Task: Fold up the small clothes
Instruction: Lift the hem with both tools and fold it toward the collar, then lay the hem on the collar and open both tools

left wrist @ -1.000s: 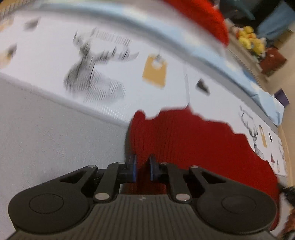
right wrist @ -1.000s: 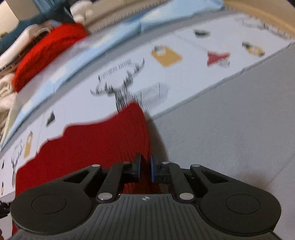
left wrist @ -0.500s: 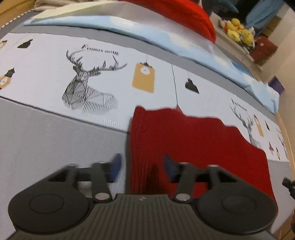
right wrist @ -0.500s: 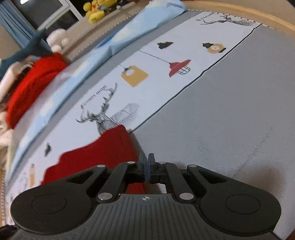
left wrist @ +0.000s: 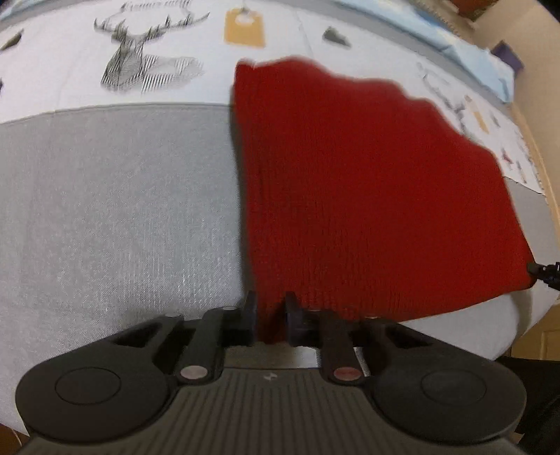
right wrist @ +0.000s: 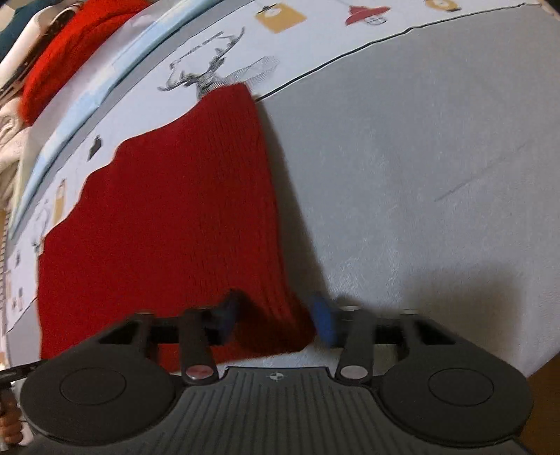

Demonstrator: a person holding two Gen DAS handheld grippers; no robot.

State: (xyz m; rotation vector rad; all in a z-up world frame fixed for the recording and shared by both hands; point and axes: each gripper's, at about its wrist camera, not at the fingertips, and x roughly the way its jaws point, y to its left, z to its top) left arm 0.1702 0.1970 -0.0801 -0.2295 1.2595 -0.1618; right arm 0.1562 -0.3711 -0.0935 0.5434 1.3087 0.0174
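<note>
A red knitted garment (left wrist: pixel 367 182) is lying flat on the bed cover (left wrist: pixel 115 210), its far part resting over the white printed band and its near part over the plain grey area, reaching close to the near edge of the cover. In the left wrist view the left gripper (left wrist: pixel 269 316) is sitting at the near left corner of the garment, and its fingers (left wrist: pixel 249 315) are standing a narrow gap apart with a strip of red knit lying between them; the frame is blurred, so whether the pads are actually pressing on the cloth cannot be told. In the right wrist view the right gripper (right wrist: pixel 276 320) is hovering at the near right corner of the same garment (right wrist: pixel 168 224), and its blue-padded fingers (right wrist: pixel 323 320) are spreading wide, one on each side of the corner; the right pad is sitting just beside the cloth edge, not pinching it. A printed deer head (left wrist: pixel 140 66) and a yellow tag motif (left wrist: pixel 245 26) are showing on the white band beyond the garment's far edge. In the right wrist view another red knitted item (right wrist: pixel 66 45) is lying well apart, past the far edge of the cover (right wrist: pixel 420 157), beside pale folded fabrics.
</note>
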